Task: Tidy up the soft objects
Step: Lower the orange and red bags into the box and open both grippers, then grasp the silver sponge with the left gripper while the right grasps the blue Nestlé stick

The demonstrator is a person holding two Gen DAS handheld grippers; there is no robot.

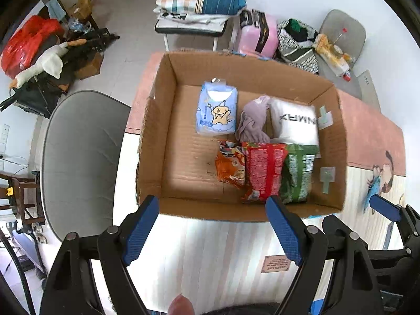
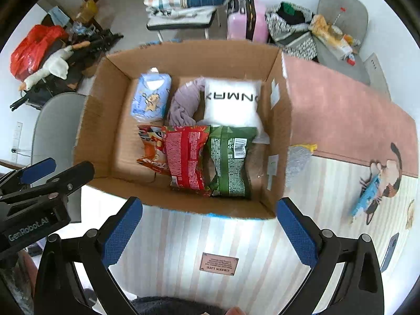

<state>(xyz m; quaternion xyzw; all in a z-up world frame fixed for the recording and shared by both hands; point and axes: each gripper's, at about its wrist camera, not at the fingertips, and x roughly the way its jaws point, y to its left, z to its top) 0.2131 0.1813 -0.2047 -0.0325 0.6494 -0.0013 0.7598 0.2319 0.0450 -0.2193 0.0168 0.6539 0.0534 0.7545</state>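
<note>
Both grippers, left (image 1: 212, 211) and right (image 2: 207, 214), hang spread and empty at the box (image 2: 183, 50)'s 6 o'clock edge, likely since the snack bags (image 2: 189, 155) sit packed inside already

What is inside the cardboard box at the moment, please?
The cardboard box holds a blue tissue pack, purple cloth, white pillow, and orange, red and green snack bags. Anything beneath them is hidden.

Pink suitcase (image 1: 258, 35) beside grey chair (image 1: 341, 30) (cluttered seat).
</note>
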